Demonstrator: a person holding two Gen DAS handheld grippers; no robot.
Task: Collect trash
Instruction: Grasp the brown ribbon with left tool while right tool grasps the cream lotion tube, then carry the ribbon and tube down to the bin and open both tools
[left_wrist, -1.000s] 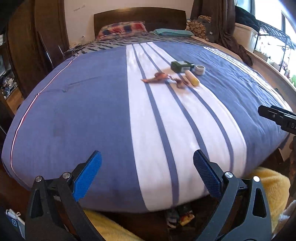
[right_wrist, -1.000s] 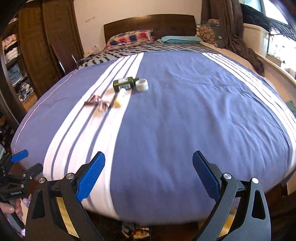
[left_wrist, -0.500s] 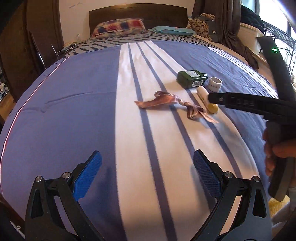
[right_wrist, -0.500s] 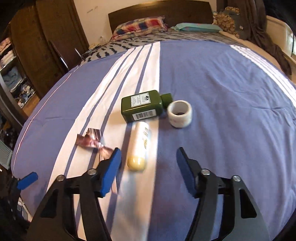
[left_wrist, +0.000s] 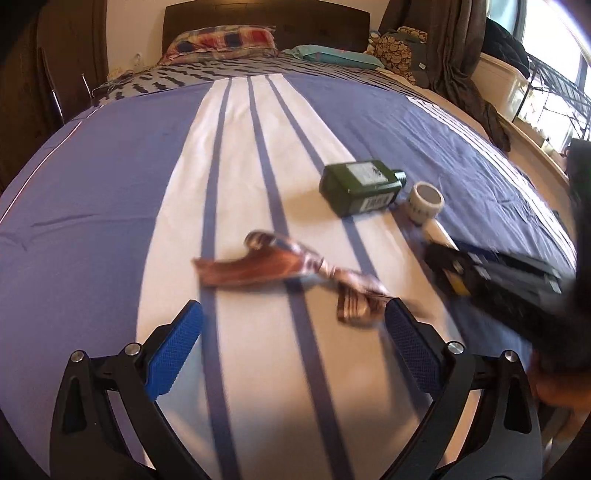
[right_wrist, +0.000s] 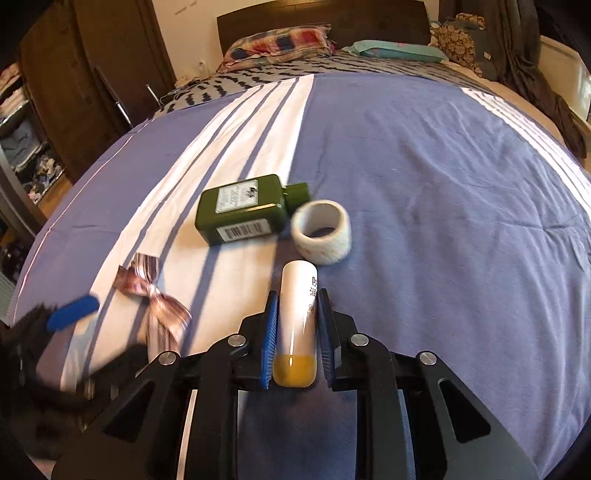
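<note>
On the blue-and-white striped bedspread lie a twisted brown foil wrapper (left_wrist: 284, 266), a dark green bottle (left_wrist: 360, 186), a white tape roll (left_wrist: 426, 201) and a white tube with a yellow cap (right_wrist: 299, 325). My right gripper (right_wrist: 295, 310) is shut on the white tube, which lies on the bed between the blue pads. The green bottle (right_wrist: 242, 214), tape roll (right_wrist: 321, 232) and wrapper (right_wrist: 155, 295) lie just beyond and left of it. My left gripper (left_wrist: 291, 321) is open, low over the bed, with the wrapper just ahead of its fingertips.
The bedspread (left_wrist: 110, 192) runs back to pillows (left_wrist: 221, 40) and a dark headboard (left_wrist: 266, 14). A dark wardrobe (right_wrist: 92, 74) stands at the left. Clothes and a curtain (left_wrist: 458, 55) hang at the back right, by a window ledge.
Both grippers moved forward over the bed. The right gripper closed from open onto the white tube. The left gripper came up close to the wrapper and stayed open.
</note>
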